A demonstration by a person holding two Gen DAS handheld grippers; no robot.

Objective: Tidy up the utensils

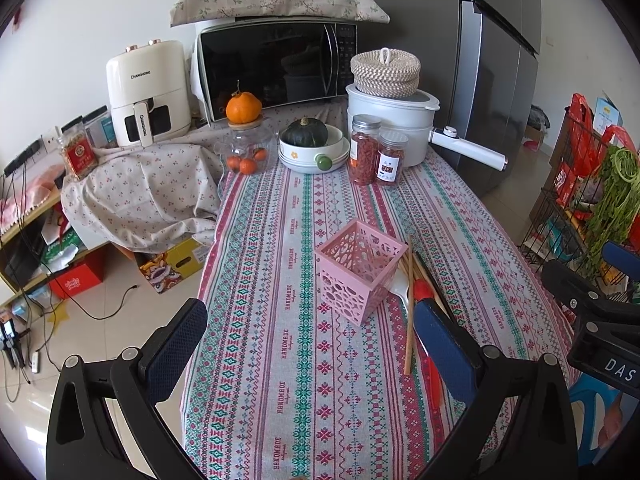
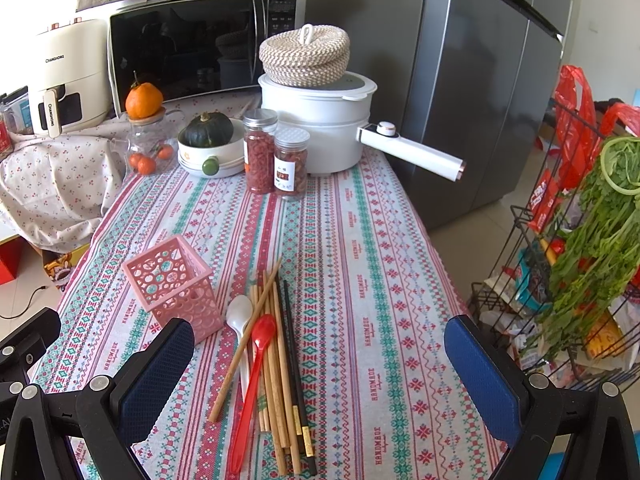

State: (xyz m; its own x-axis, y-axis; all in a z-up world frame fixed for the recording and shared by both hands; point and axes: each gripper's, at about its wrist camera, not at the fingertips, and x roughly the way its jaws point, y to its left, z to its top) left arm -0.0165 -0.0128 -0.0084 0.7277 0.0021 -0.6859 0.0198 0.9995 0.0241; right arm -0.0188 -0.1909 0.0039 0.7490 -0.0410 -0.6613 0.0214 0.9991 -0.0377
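A pink perforated utensil basket point(image 1: 359, 270) stands upright and empty on the patterned tablecloth; it also shows in the right wrist view point(image 2: 176, 284). Right of it lies a pile of utensils: a red plastic spoon point(image 2: 250, 392), a white spoon point(image 2: 240, 322), several wooden chopsticks point(image 2: 276, 364) and dark chopsticks point(image 2: 294, 368). My left gripper point(image 1: 310, 344) is open above the cloth, in front of the basket. My right gripper point(image 2: 320, 364) is open, its fingers straddling the utensil pile from above. Neither holds anything.
At the table's far end stand two spice jars point(image 2: 276, 154), a white electric pot point(image 2: 320, 120) with a long handle, a bowl with a green squash point(image 2: 208, 140), a glass jar with oranges point(image 2: 146, 148), and a microwave point(image 2: 200, 44). A wire rack with greens point(image 2: 580, 240) stands right of the table.
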